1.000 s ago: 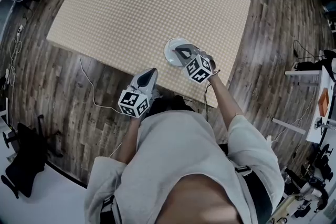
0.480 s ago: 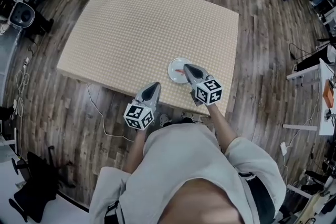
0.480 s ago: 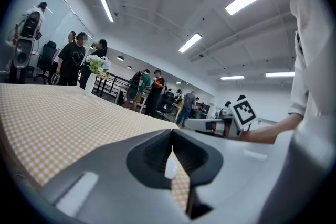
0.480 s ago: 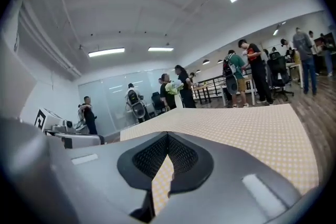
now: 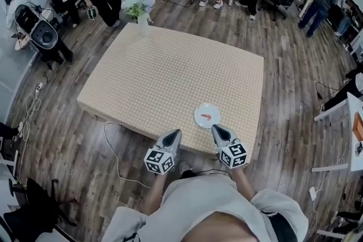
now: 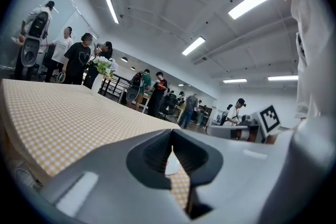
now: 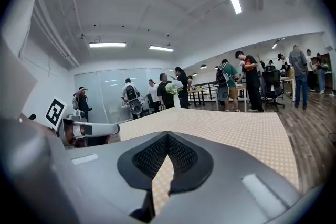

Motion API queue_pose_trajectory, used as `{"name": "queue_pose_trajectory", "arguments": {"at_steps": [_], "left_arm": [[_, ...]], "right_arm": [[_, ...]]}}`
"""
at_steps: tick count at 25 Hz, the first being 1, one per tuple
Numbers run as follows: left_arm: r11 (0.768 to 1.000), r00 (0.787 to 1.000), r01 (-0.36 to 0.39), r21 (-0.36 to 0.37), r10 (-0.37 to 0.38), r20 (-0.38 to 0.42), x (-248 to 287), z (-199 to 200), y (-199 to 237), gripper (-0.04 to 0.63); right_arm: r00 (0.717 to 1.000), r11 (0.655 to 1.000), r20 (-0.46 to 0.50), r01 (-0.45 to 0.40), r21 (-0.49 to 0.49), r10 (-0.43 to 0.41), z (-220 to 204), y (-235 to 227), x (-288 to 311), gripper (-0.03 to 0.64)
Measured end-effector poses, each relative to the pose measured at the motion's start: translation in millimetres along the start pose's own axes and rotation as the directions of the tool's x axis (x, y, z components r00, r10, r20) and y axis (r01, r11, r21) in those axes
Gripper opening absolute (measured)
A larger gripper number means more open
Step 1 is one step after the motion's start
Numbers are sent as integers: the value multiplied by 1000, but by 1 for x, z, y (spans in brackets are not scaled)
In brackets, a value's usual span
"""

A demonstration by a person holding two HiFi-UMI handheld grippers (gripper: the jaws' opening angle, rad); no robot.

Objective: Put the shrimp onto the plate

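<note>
Shrimp [image 5: 209, 117] lies on white plate [image 5: 199, 112], on checked table [image 5: 170, 65] near front edge, your right side. Your left gripper [image 5: 175, 132] and right gripper [image 5: 216, 128] held side by side over that edge, arms tucked in, both pointing across table, tips slightly down. Plate just ahead of right gripper, not touching. Both jaw pairs pressed together, nothing between. Marker cube [image 5: 159, 160] on left, marker cube [image 5: 233, 156] on right: black-and-white square codes.
</note>
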State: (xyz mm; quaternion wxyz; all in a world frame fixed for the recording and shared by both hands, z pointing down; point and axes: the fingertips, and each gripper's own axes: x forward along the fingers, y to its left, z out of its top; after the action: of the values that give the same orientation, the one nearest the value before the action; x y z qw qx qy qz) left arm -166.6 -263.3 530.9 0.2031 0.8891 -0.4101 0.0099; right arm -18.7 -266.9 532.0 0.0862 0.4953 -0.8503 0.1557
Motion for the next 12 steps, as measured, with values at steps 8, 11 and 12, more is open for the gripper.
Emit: {"name": "queue_pose_trajectory", "arguments": {"at_steps": [8,11,12], "left_arm": [[999,998,-47,7,46,31,-17,1,-13,9],[999,998,-44,26,43,39,-19,0,-35,9],[999,998,-41,31,40,39,-20,-2,-45,9]], "right_arm": [[999,992,9,-49,-120,50,10,17,-13,-3],[997,988,20,-70,-135,73,4,19,-36,-3],[997,989,23,-69,-134,73,1,17,-45,-3]]}}
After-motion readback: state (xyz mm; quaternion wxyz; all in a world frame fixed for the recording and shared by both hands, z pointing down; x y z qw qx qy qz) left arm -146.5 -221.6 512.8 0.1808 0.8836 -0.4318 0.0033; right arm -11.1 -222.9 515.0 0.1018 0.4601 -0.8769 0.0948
